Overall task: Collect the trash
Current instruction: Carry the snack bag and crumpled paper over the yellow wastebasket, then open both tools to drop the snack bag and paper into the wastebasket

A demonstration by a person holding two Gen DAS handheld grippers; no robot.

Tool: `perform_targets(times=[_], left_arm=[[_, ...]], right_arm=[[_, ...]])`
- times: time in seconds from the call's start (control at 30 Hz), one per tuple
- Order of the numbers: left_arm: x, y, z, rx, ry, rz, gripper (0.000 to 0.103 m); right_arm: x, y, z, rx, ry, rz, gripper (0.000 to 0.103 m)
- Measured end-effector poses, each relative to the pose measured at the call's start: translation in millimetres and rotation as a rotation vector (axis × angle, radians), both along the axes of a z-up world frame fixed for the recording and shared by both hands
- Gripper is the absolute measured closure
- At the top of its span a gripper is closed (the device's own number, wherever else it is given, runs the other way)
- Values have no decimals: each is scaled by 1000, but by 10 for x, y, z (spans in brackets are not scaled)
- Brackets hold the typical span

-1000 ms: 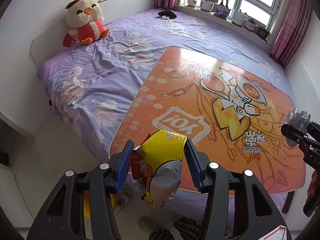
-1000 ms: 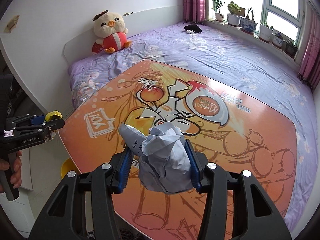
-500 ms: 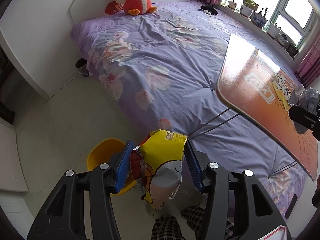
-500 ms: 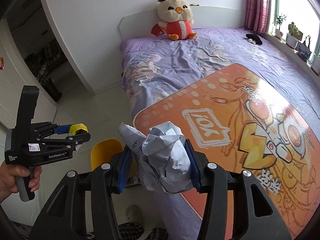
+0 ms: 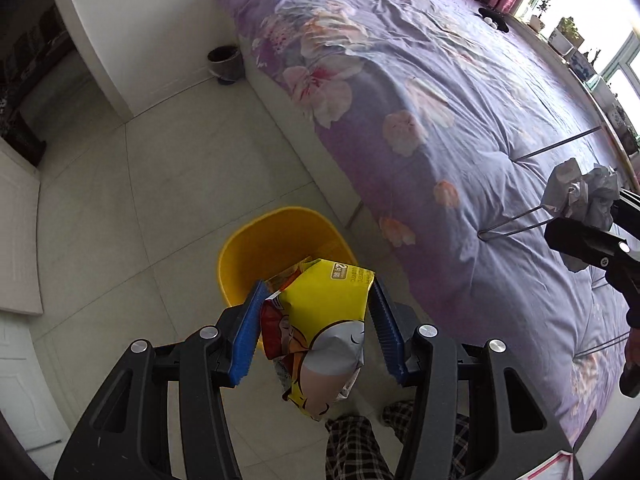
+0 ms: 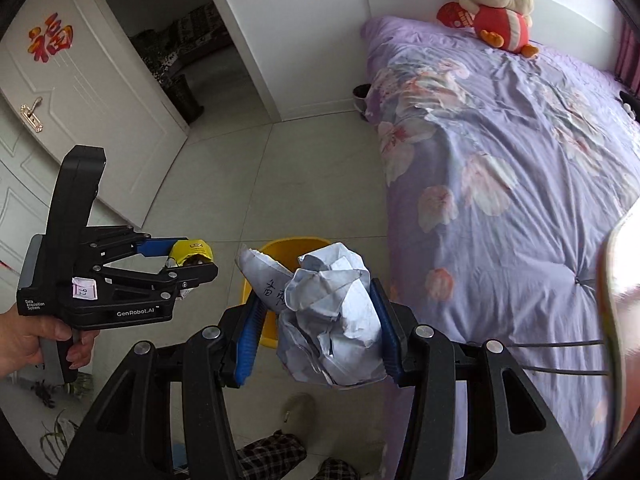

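Observation:
My left gripper (image 5: 318, 320) is shut on a yellow snack bag (image 5: 320, 332) and holds it above the near rim of a yellow waste bin (image 5: 256, 240) on the tiled floor. My right gripper (image 6: 316, 320) is shut on a ball of crumpled white paper (image 6: 332, 320), also above the bin (image 6: 280, 246), which it partly hides. The left gripper shows in the right wrist view (image 6: 192, 262), left of the bin. The right gripper with its paper (image 5: 580, 194) shows at the right of the left wrist view, over the bed.
A bed with a purple floral cover (image 5: 440, 100) runs along the right of the bin. A plush chick (image 6: 496, 8) sits at its head. A small dark bin (image 5: 225, 60) stands by the wall. An open white door (image 6: 80, 112) is at left. My plaid-trousered legs (image 5: 360, 448) are below.
Both grippers have swung left and down, off the orange board on the bed, to above the yellow bin on the floor. Each still holds its piece of trash.

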State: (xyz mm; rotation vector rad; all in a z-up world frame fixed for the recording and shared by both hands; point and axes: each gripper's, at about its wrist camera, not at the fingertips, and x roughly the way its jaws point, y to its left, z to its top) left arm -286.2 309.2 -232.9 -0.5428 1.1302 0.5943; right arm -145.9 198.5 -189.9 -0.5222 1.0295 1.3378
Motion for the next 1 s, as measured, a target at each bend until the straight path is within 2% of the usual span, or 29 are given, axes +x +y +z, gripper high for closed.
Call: perform_targets(times=[0.33, 0.63, 0.83, 1.0], left_arm=[[-193, 413, -853, -49, 30, 29, 51], [-216, 612, -1709, -132, 108, 6, 51], [-158, 712, -2067, -159, 143, -35, 51], [-57, 755, -2243, -154, 160, -57, 51]], right_arm=[[-262, 645, -1016, -68, 43, 172, 51], [-415, 1062, -1891, -169, 35, 311, 50], [-425, 1247, -2341, -240, 28, 395, 49], [-415, 1316, -2545, -265, 30, 419, 49]])
